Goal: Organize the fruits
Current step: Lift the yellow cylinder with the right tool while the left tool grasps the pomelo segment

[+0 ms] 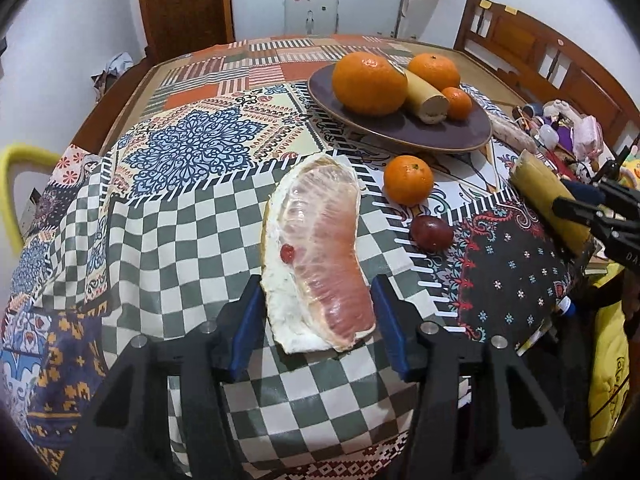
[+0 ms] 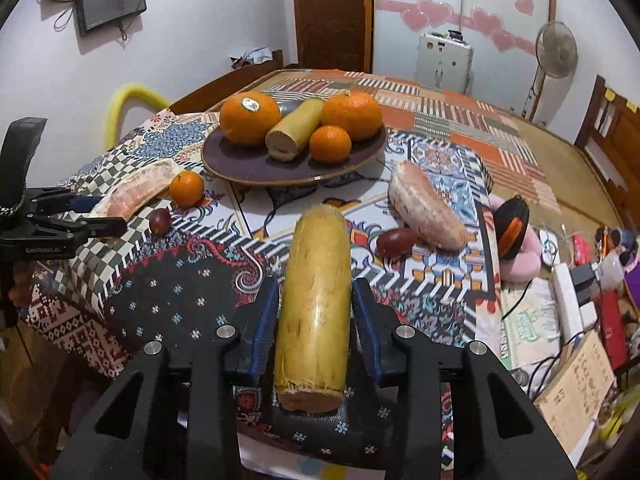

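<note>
My left gripper (image 1: pixel 316 300) is shut on a wrapped pomelo wedge (image 1: pixel 320 252), pink flesh with white pith, held over the checked cloth. My right gripper (image 2: pixel 316 300) is shut on a yellow sugarcane piece (image 2: pixel 316 300), also seen in the left wrist view (image 1: pixel 552 196). A dark purple plate (image 1: pixel 400 128) (image 2: pixel 256 168) holds two big oranges (image 2: pixel 250 118), a small tangerine (image 2: pixel 330 144) and another sugarcane piece (image 2: pixel 296 128). On the cloth lie a loose tangerine (image 1: pixel 408 180) (image 2: pixel 186 188), a red grape (image 1: pixel 432 233) (image 2: pixel 160 221), a second pomelo wedge (image 2: pixel 426 210) and a red date-like fruit (image 2: pixel 396 242).
The table has a patchwork cloth (image 1: pixel 192 148). Clutter sits at the right edge: a pink plush with a black-orange thing (image 2: pixel 514 228), cables, boxes and a notebook (image 2: pixel 580 380). A yellow chair back (image 2: pixel 128 100) and wooden chairs (image 1: pixel 532 48) stand around.
</note>
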The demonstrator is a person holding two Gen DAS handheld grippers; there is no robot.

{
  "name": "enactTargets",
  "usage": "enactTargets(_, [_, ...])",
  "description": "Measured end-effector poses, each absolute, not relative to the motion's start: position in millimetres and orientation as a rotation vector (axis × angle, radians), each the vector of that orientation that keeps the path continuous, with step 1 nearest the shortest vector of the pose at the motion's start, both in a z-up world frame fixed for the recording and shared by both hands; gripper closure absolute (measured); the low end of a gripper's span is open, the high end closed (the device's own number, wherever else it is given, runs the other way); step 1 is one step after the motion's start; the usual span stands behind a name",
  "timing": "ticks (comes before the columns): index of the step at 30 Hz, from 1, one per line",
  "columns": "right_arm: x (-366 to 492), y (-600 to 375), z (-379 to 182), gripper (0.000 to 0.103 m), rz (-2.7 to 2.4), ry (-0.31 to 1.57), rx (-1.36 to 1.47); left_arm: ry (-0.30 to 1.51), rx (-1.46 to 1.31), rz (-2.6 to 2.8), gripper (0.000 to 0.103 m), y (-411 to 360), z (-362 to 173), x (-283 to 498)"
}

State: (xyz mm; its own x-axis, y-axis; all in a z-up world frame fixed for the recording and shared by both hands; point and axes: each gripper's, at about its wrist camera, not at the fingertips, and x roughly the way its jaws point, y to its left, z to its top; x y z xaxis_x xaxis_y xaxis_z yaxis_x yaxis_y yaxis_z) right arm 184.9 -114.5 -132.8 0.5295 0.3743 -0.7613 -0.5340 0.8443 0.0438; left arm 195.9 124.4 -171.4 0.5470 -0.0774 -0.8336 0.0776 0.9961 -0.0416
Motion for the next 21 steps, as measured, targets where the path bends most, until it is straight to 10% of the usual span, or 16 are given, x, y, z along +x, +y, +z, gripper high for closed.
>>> enactTargets(21, [220.5, -102.8, -146.5, 0.068, 0.598, 0.913, -0.165, 0.993, 0.038, -0.126, 0.052, 127.0, -172.1, 242.9])
